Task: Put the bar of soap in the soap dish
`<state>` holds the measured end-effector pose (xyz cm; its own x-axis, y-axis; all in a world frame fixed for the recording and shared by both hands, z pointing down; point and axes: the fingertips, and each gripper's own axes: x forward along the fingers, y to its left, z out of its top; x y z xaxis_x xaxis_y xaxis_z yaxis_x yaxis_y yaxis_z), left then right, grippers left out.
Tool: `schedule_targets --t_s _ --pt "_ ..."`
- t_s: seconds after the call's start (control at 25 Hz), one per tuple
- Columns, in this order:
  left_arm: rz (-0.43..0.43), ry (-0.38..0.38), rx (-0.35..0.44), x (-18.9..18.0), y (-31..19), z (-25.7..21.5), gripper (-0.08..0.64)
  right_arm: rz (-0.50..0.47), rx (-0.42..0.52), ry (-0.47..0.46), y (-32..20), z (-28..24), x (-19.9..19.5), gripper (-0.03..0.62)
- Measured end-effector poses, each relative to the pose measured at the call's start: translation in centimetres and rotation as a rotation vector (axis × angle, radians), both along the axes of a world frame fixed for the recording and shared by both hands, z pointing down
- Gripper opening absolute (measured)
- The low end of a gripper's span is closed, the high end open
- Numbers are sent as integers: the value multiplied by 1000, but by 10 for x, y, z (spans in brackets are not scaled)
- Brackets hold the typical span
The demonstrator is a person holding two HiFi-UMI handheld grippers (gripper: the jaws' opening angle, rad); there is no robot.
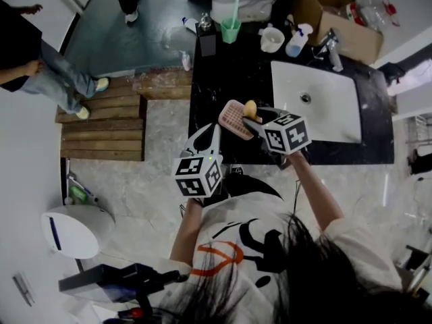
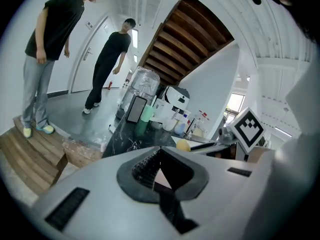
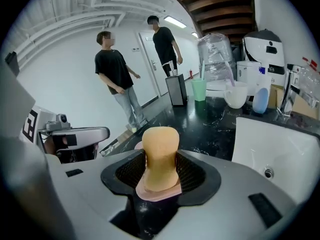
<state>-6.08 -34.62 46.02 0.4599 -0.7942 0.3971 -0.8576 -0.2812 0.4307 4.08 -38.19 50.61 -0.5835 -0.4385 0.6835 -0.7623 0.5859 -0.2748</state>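
Note:
The orange-yellow bar of soap (image 1: 250, 108) stands upright between the jaws of my right gripper (image 1: 252, 119), which is shut on it. In the right gripper view the soap (image 3: 160, 154) fills the gap of the gripper (image 3: 160, 173), with the pink soap dish (image 3: 156, 192) just below it. The ribbed dish (image 1: 233, 119) is tilted in the air over the front of the black counter (image 1: 229, 73). My left gripper (image 1: 214, 132) comes from below left and is shut on the dish's edge (image 2: 160, 176). The soap (image 2: 183, 145) also shows past the left jaws.
A white sink (image 1: 317, 100) with a faucet (image 1: 331, 46) lies to the right. At the counter's back stand a soap dispenser (image 1: 206, 36), a green cup (image 1: 231, 27), a white bowl (image 1: 272, 39) and a spray bottle (image 1: 297, 40). Wooden steps (image 1: 101, 123) and people's legs (image 1: 67, 79) are at the left.

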Motion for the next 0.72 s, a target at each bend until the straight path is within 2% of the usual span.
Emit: schedule_targets --t_s 0.48,0.72 --pt "-21 -2 -3 -1 -4 2 2 -41 7 6 -2 6 -11 193" --pt "-35 -6 -2 -4 -4 4 2 -32 -16 -55 -2 6 -15 193"
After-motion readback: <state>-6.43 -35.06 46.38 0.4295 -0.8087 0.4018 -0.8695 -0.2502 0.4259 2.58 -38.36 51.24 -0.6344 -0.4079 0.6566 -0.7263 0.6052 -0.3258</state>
